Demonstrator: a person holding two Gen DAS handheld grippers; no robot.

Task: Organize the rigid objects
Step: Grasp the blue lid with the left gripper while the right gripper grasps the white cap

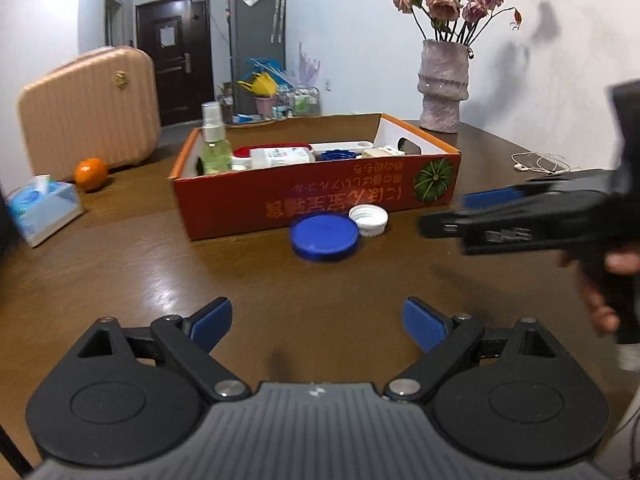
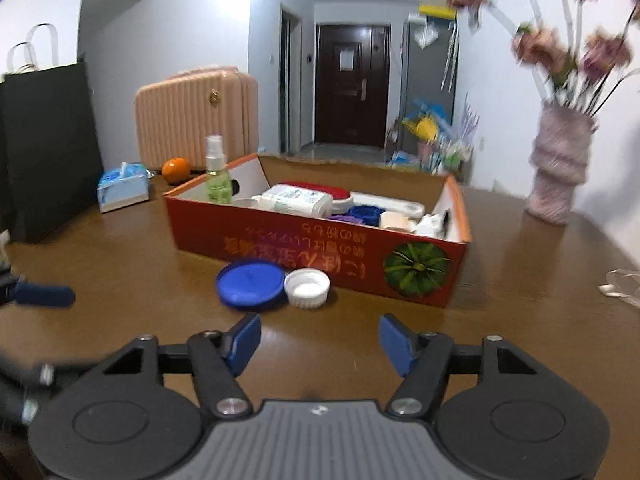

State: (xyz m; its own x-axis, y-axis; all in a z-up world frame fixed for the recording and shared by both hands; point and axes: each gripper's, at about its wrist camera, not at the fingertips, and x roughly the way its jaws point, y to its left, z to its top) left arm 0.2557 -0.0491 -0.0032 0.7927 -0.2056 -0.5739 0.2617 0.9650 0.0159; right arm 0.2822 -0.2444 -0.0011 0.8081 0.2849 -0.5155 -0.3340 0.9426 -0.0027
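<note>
A blue round lid and a white cap lie side by side on the brown table, right in front of the red cardboard box. The box holds a green spray bottle, a white bottle and several other small items. My left gripper is open and empty, short of the lids. My right gripper is open and empty, just before the white cap; it also shows from the side in the left wrist view.
A vase of dried roses stands behind the box on the right. A tissue box, an orange and a pink suitcase are at left. A black bag stands far left. White earphones lie at right.
</note>
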